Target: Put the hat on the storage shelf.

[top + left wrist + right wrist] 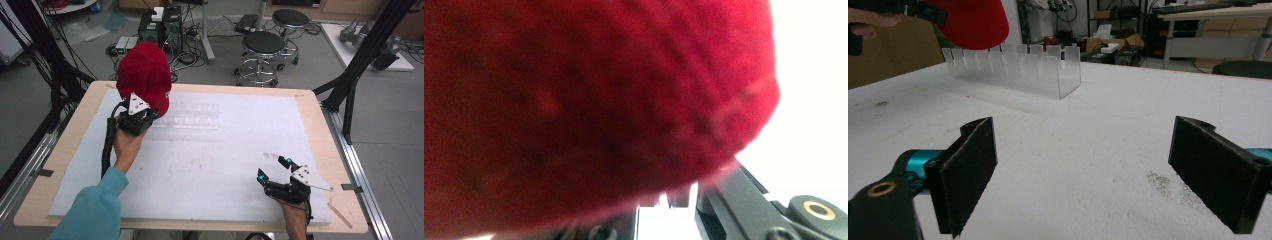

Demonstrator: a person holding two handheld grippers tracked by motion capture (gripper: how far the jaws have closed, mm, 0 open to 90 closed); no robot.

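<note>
Over on the left, the left claw [142, 116] is clamped tight on the brim edge of a red fabric baseball cap [145, 75], holding it up clear of the white foam-covered surface [210, 165]; the cap hangs above the left end of a clear acrylic slotted rack [192, 116] that stands on the far half of the sheet. From the left claw's own camera the red cloth [589, 110] bulges right up against the lens. Farther right, near the front edge, the right claw [274, 169] hovers low over bare foam with its jaws spread wide and nothing between them, well apart from cap and rack. By my reckoning the pickup is done, and what remains is settling the cap onto or beside that rack and letting go; the right side looks idle for now.
</note>
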